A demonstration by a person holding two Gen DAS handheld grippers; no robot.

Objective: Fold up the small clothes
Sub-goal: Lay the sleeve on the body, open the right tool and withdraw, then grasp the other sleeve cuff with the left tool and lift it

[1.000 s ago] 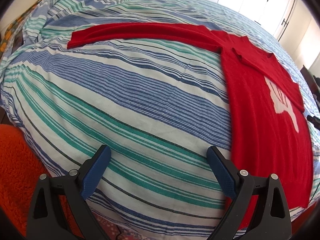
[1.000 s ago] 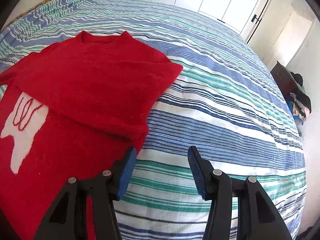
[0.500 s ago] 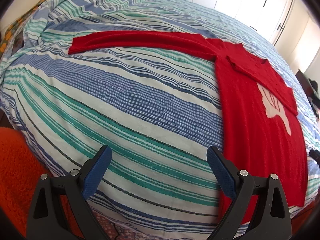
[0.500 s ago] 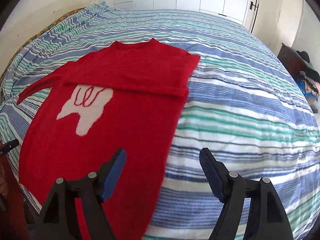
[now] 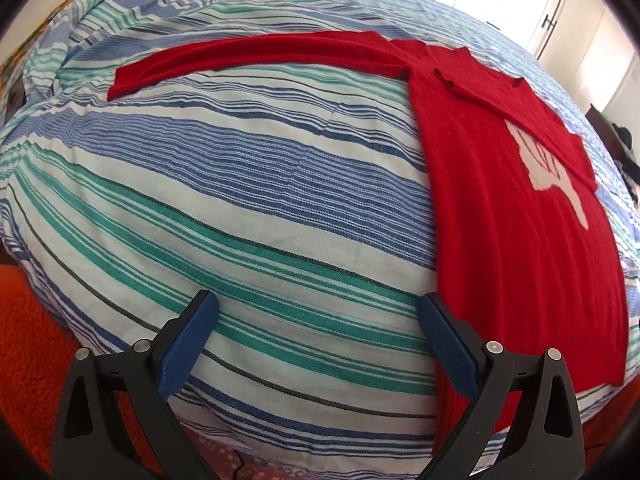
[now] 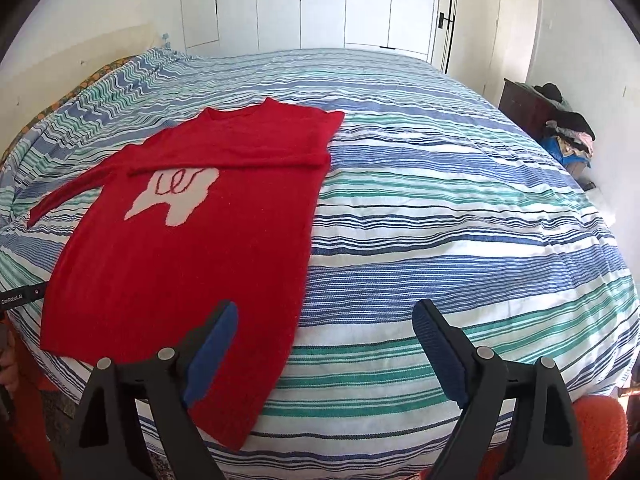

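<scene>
Red knit sweater (image 6: 188, 240) lay flat on the striped bedspread (image 6: 440, 200), ahead and left of the right claw (image 6: 324, 356), ahead and right of the left claw (image 5: 316, 348). Both claws stood spread, gripping nothing, blue ribbed pads (image 5: 188, 348) bare. One sleeve (image 5: 248, 56) stretched straight outward; the other was folded across the chest above a white motif (image 6: 172, 196).

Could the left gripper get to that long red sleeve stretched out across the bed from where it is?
Probably yes. The left gripper is open and holds nothing, and only bare striped bedspread lies between it and the outstretched sleeve of the red sweater. It would need to reach well forward, though.
</scene>
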